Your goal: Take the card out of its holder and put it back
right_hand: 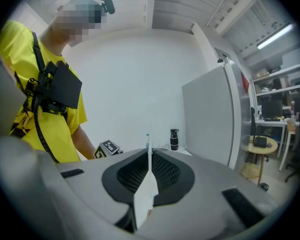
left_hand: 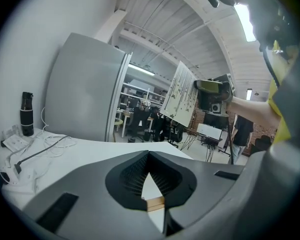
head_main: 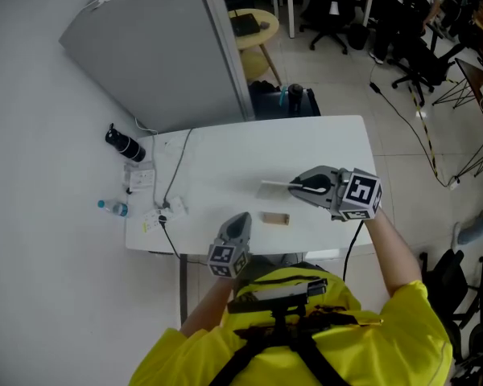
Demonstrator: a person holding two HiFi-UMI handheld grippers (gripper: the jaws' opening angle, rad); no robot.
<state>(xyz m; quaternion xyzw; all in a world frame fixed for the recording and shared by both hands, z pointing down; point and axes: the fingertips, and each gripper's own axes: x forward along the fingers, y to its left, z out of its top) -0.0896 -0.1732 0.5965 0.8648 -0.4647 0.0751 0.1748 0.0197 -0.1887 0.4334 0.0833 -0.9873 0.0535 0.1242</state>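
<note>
White table (head_main: 322, 147) in an open office carries the small wooden holder (head_main: 275, 218), which lies free between the two hand-held grippers with its long axis running left to right. Right hand-held gripper (head_main: 294, 188) is clenched on the card (head_main: 274, 185), which stands on edge, raised clear of the table, just beyond the holder and roughly parallel to it, so reinsertion calls for a short move down and toward the person. Left hand-held gripper (head_main: 241, 217) is closed and empty, just left of the holder and the nearer of the two for steadying it
</note>
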